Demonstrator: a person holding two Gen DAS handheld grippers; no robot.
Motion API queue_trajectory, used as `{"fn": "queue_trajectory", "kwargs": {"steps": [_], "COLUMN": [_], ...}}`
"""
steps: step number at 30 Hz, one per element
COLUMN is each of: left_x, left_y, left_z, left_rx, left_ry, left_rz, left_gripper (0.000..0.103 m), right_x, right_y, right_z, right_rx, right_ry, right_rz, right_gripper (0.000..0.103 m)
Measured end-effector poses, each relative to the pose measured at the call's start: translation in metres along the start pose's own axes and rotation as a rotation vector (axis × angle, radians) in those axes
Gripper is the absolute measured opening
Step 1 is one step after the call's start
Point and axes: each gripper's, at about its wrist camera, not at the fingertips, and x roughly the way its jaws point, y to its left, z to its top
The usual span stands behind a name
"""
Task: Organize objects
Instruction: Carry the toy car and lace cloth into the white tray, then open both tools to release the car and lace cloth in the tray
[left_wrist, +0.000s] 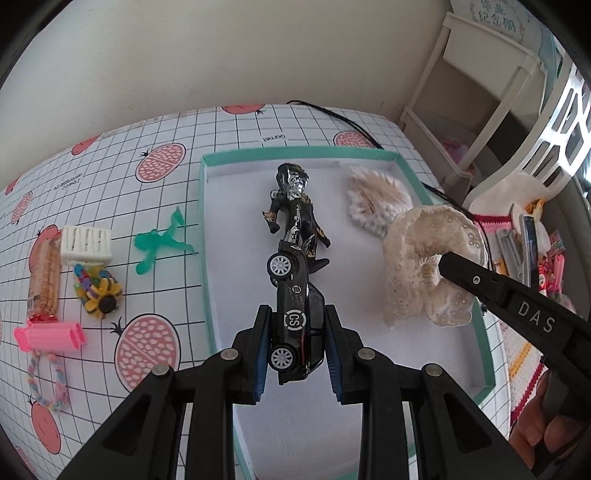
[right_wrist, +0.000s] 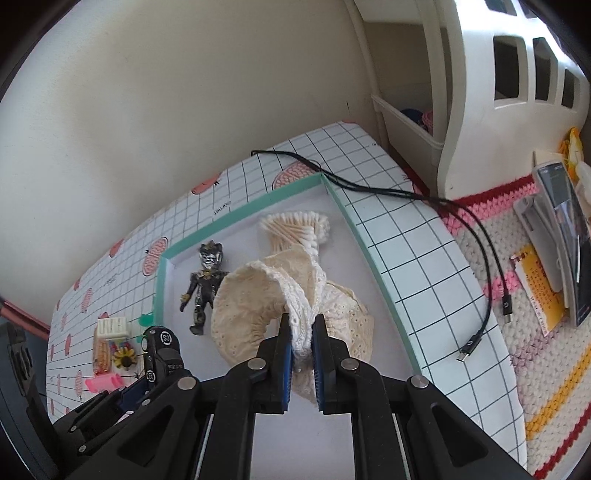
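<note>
Two items in hand at once. Small black die-cast toy car with white wheels and a CS roundel (left_wrist: 295, 317), pinched across roof and underside by the left hand-held gripper (left_wrist: 297, 350), blue pads pressed on both faces. Held above the white floor of the shallow teal-rimmed cardboard box lid (left_wrist: 202, 229), not yet set down. Rigid, compact, probably metal-bodied with some weight for its size; glossy paint, so likely slippery. Flat body sides judged the better hold, wheels free. Long axis running straight away from the left wrist camera, car rolled onto its side, wheels facing left; far end overlapping the feet of the black-and-gold plastic action figure (left_wrist: 295, 210), contact not resolvable. Which end is the nose: cannot tell.

Cream eyelet-lace fabric hat (right_wrist: 258, 299), soft, light, floppy; bunched fold pinched in the right hand-held gripper (right_wrist: 301, 332), the rest draped on the box floor. No fixed axis; any gathered edge serves as a hold.

Beyond, bundle of cotton swabs with wooden stems (left_wrist: 373, 199) near the far right corner of the box. Outside on the grid-patterned surface (left_wrist: 229, 125): translucent green plastic figure (left_wrist: 159, 243), white slatted toy crate (left_wrist: 86, 245), pink plastic hair roller (left_wrist: 51, 336). Black USB cable (right_wrist: 436, 201) trailing past the box's right rim.
</note>
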Motion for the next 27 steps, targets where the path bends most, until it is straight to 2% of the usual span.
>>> {"fn": "queue_trajectory", "kwargs": {"steps": [13, 27], "left_x": [0.029, 0.031], "left_y": [-0.001, 0.003], "left_z": [-0.007, -0.008], "left_rx": [0.003, 0.0], "left_ry": [0.057, 0.061], "left_rz": [-0.024, -0.032], "left_gripper": [0.028, 0.028], "right_x": [0.028, 0.033], "right_y": [0.008, 0.008], "right_z": [-0.01, -0.015], "right_rx": [-0.03, -0.041], "right_ry": [0.06, 0.074], "right_rz": [-0.042, -0.051], "right_gripper": [0.01, 0.014]}}
